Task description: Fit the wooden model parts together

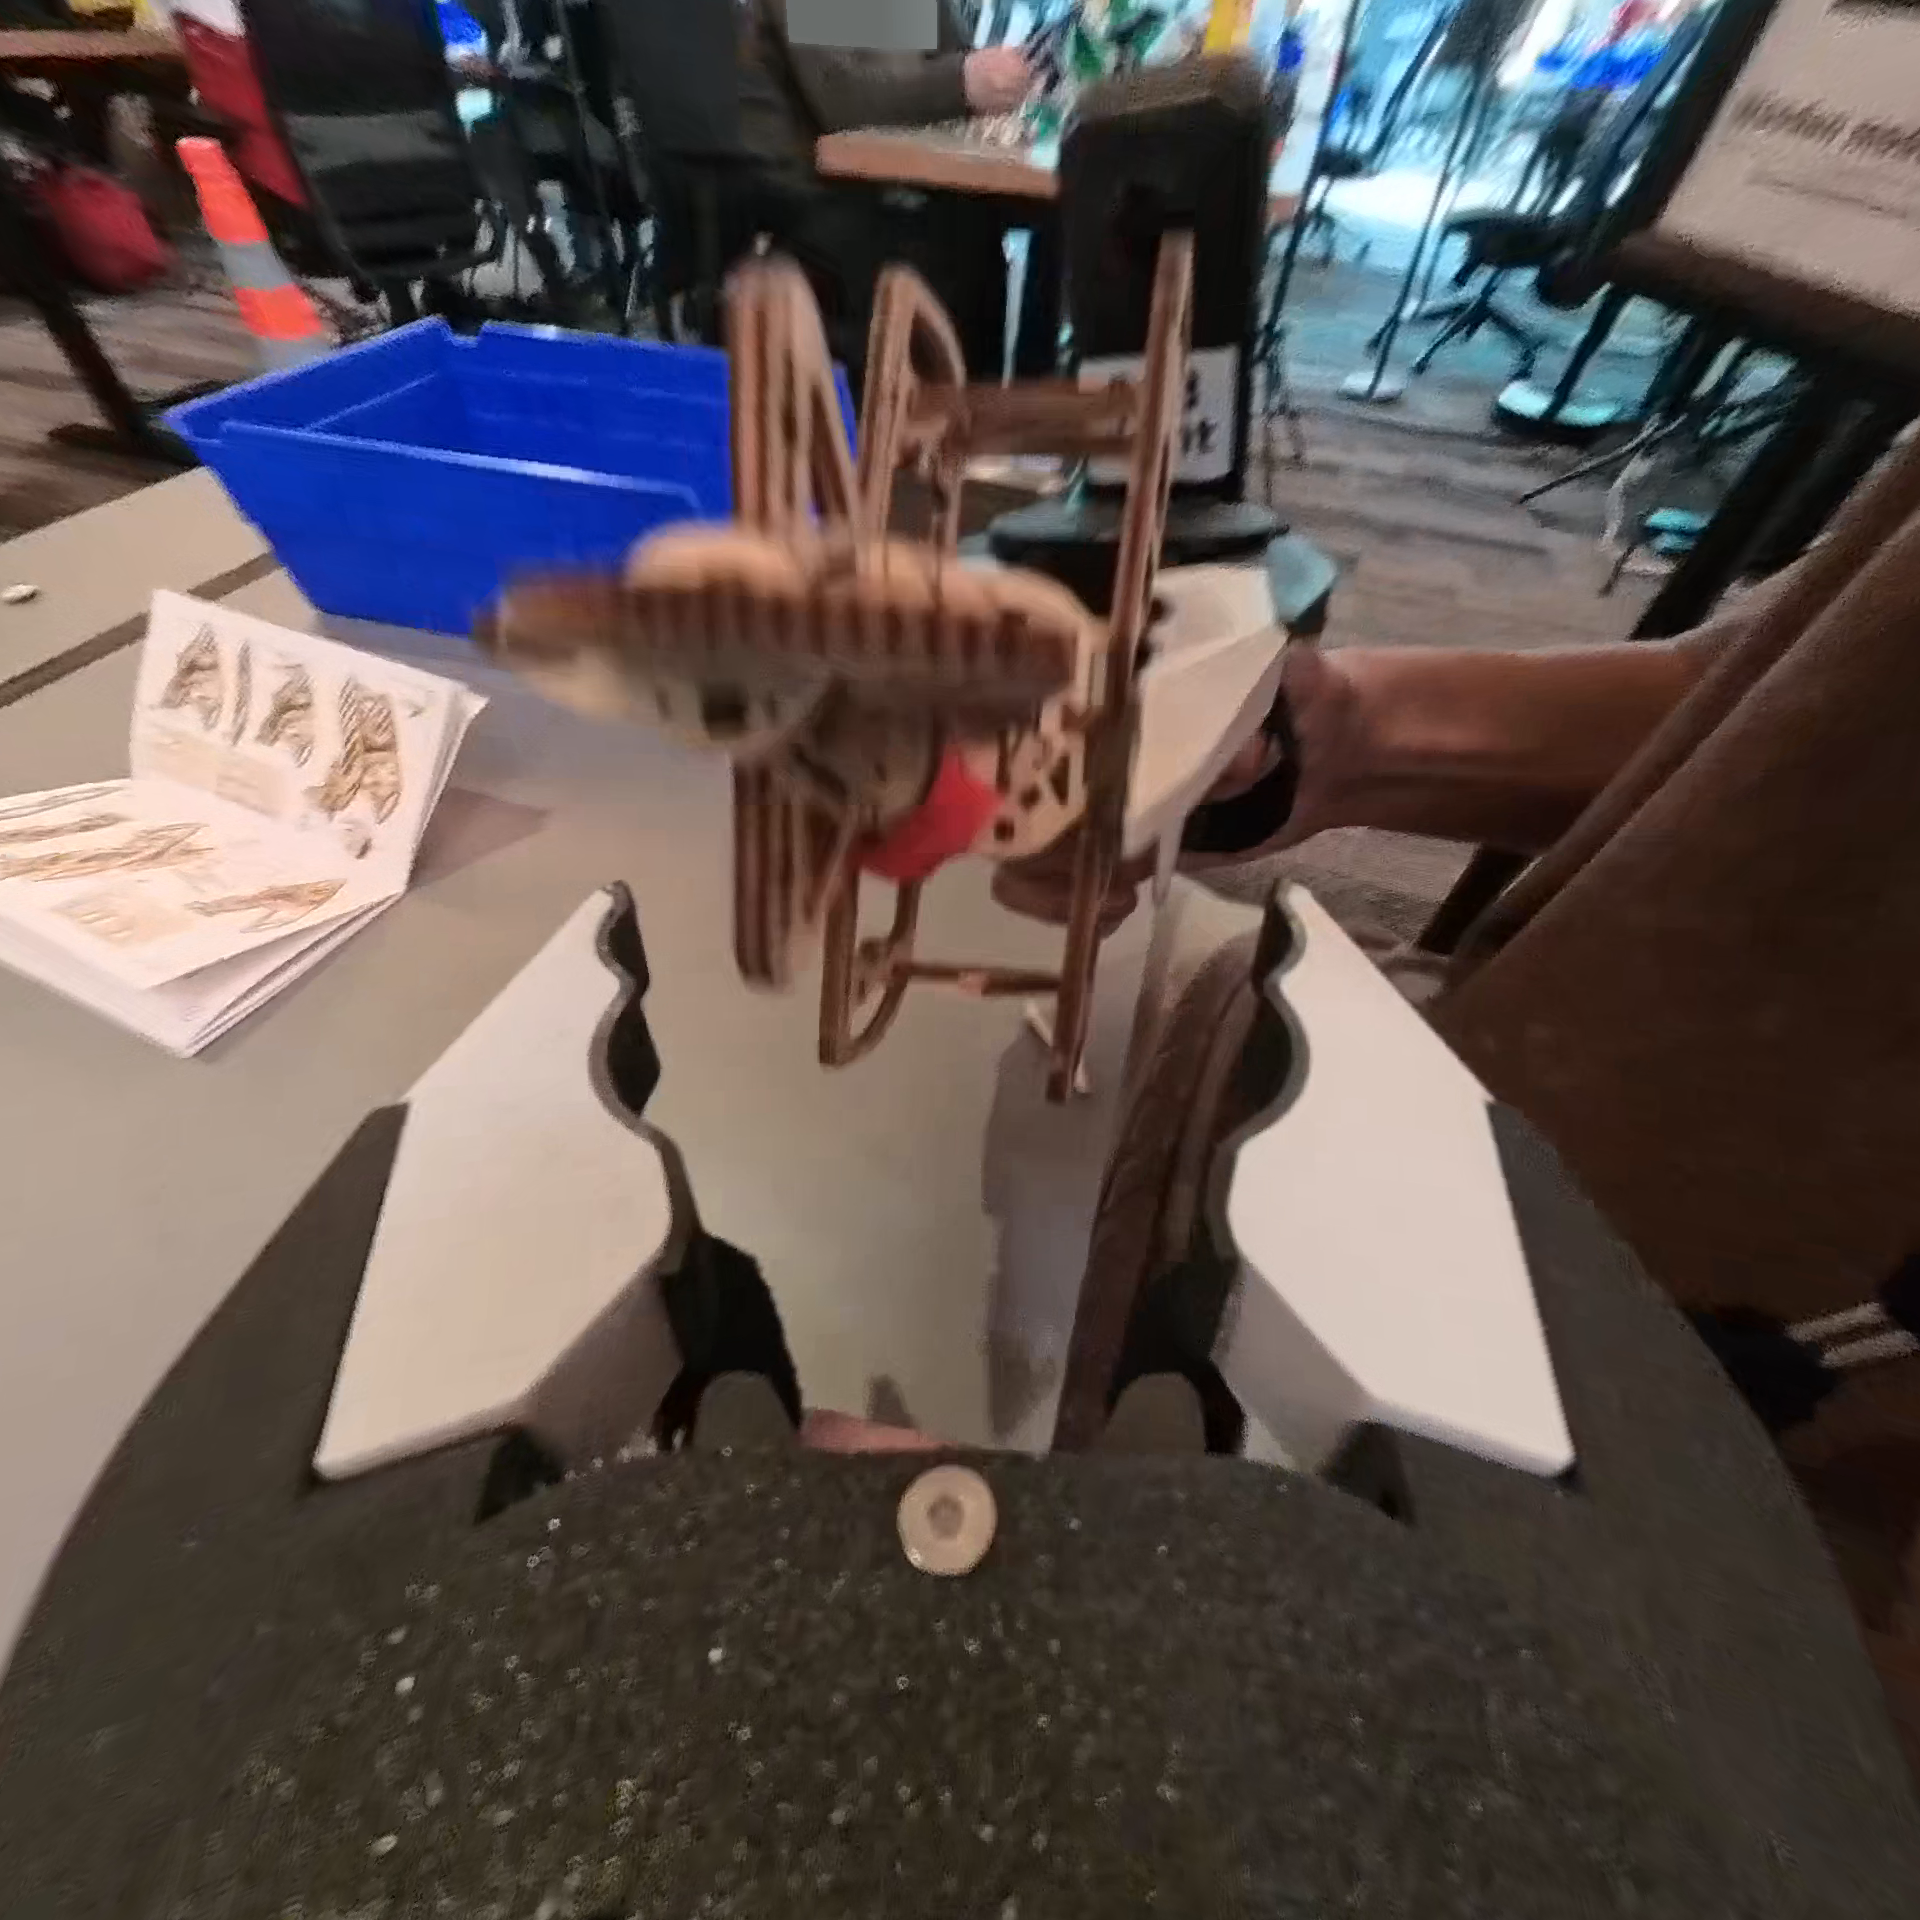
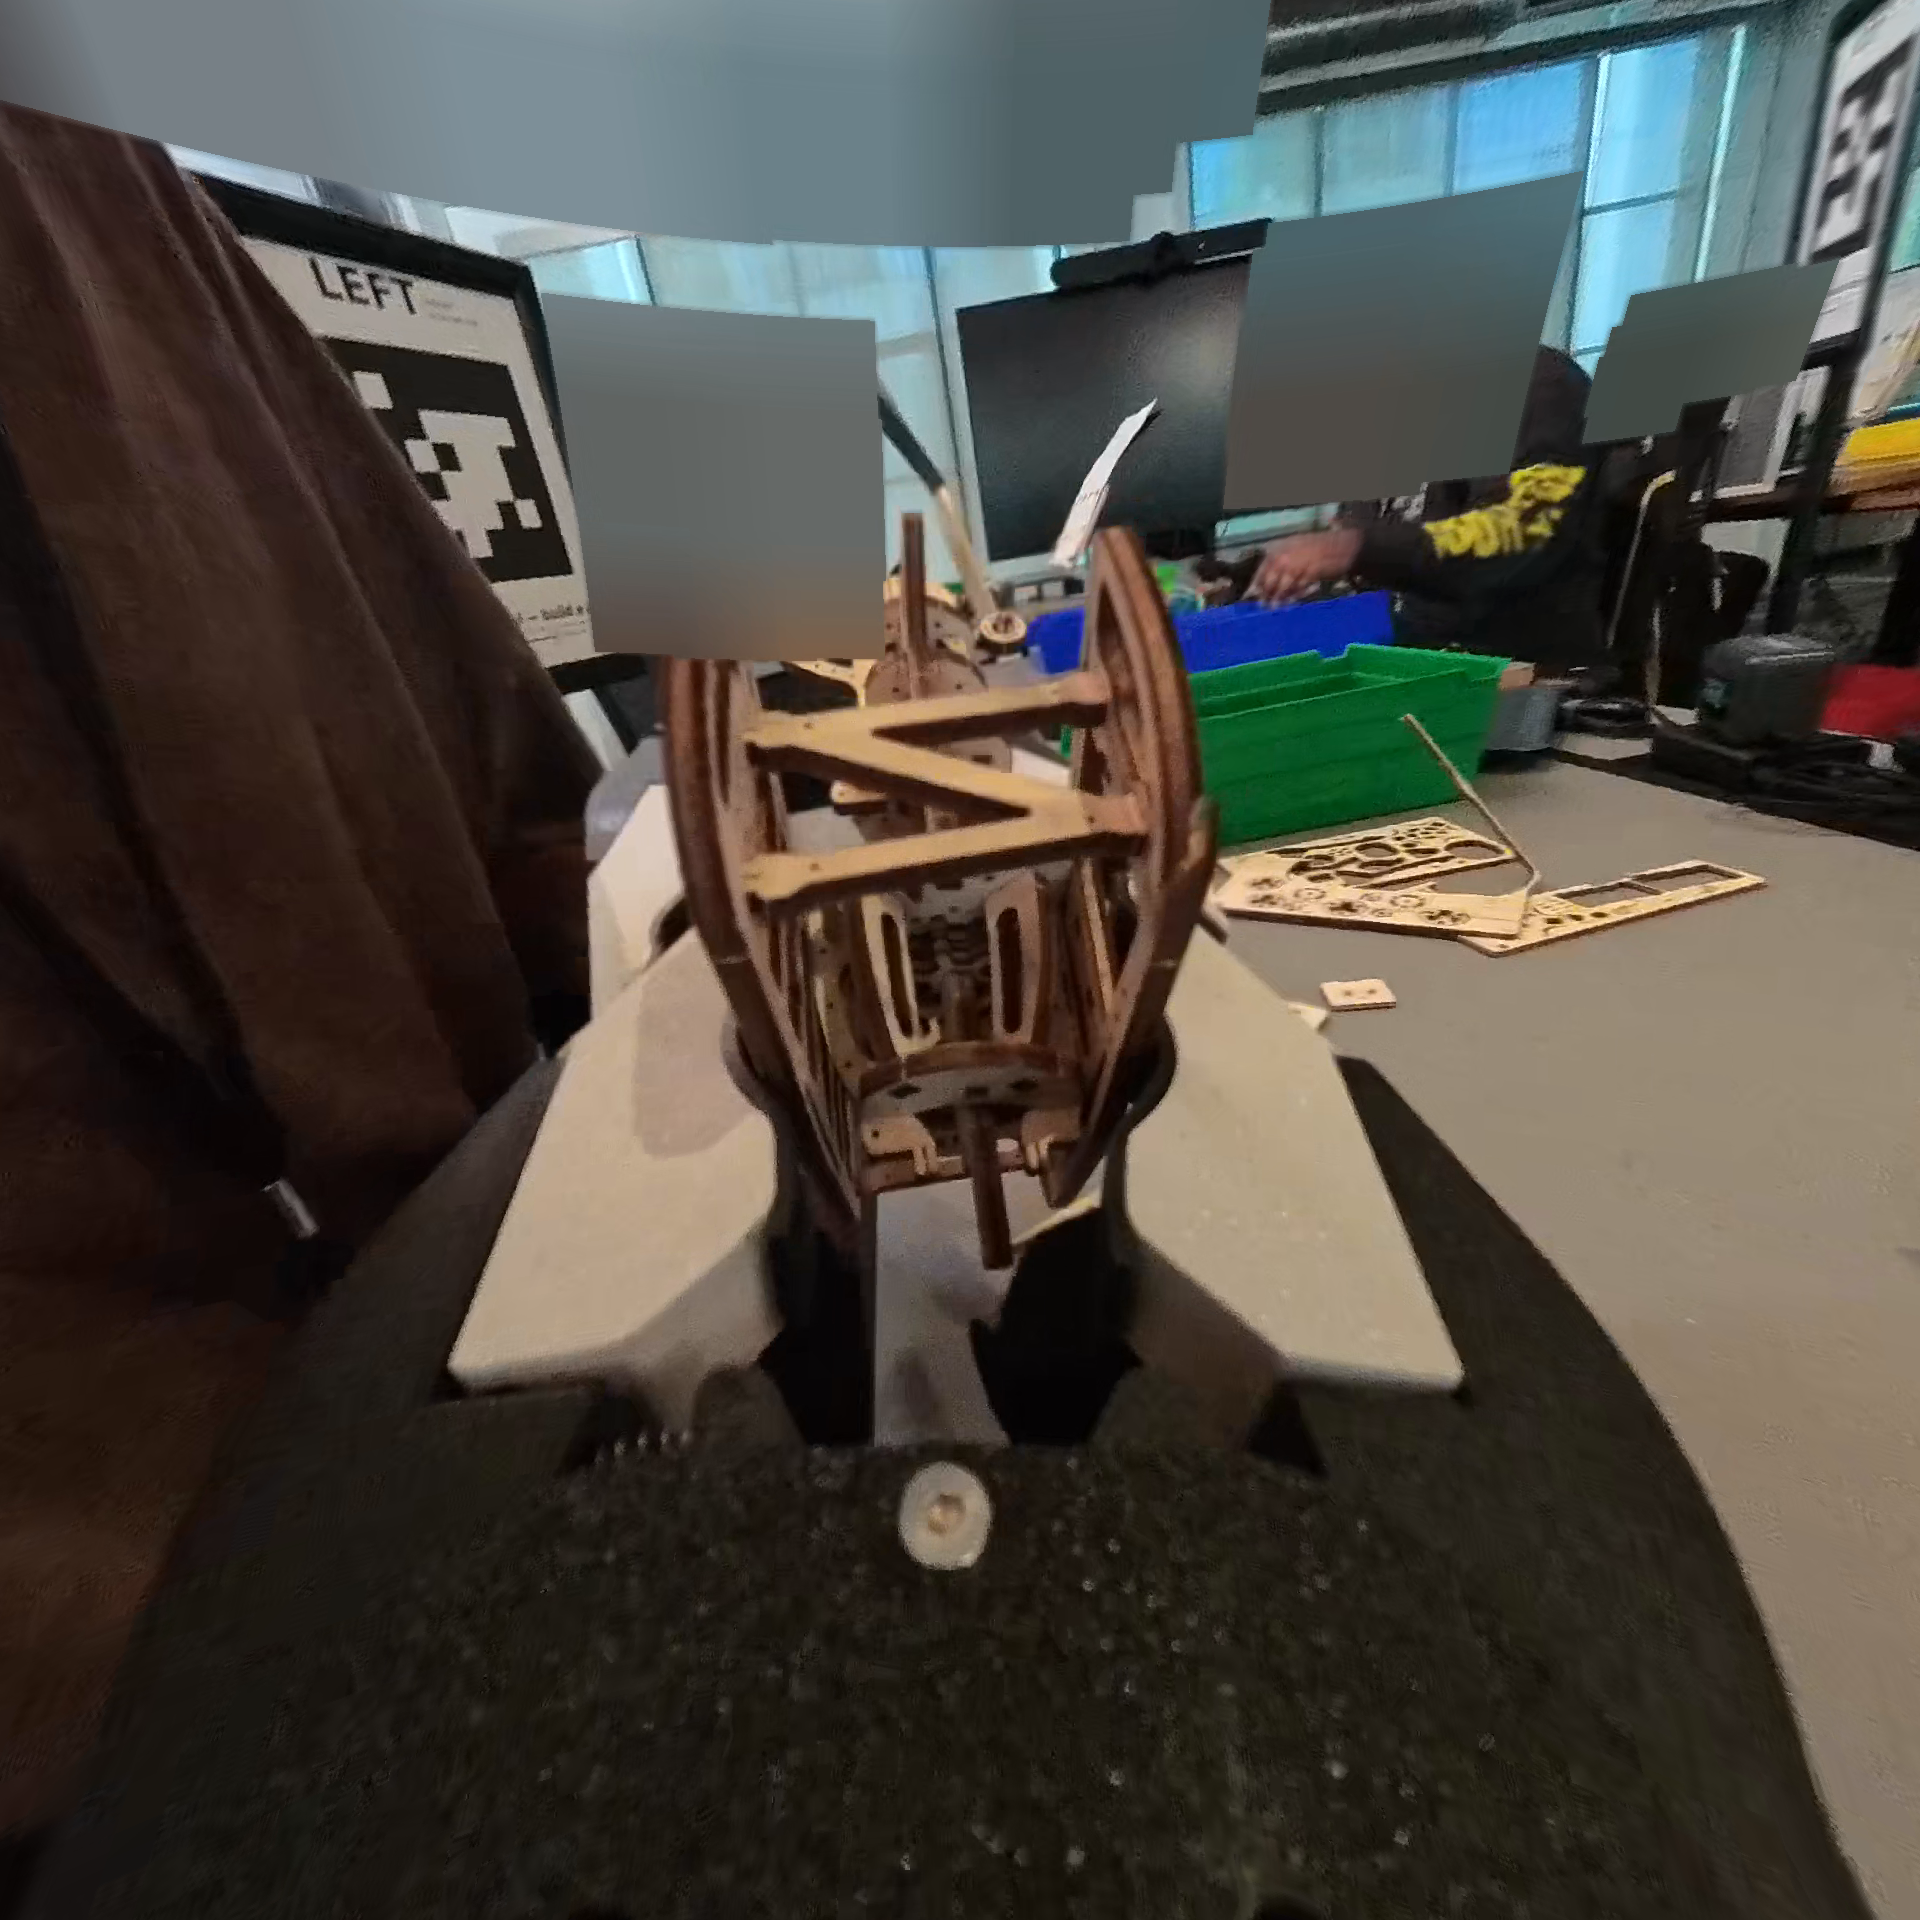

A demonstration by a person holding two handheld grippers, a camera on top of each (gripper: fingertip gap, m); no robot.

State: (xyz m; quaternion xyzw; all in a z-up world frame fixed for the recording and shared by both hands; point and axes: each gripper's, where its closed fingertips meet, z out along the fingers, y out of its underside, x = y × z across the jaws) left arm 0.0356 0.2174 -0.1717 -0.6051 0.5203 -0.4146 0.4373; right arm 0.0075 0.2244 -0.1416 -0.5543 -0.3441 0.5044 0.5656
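Only the left wrist view shows us the blue bin (image 1: 457, 468) by the far edge of the counter (image 1: 156, 1195) and the open picture booklet (image 1: 223, 821) lying just in front of it. There our left claw (image 1: 945, 966) has its two white fingers (image 1: 520, 1174) wide apart with nothing between the tips, though a dark curved strip lies along the inside of the right-hand finger. The wooden model (image 1: 914, 665) hangs in the air above the counter, just past those tips, and it looks blurry.

Only the right wrist view shows us the green bin (image 2: 1340, 738) and the flat wooden sheets (image 2: 1455, 883) with cut-out holes, lying farther out on the counter (image 2: 1621, 1195). Here our right claw (image 2: 956, 1049) is clamped on the wooden model (image 2: 935, 862), one finger on each side of its lower end.

The model is pale brown. It has two big curved hoops side by side, joined by a zigzag brace. In the left wrist view we also see a ribbed rounded body and a red part near the middle.
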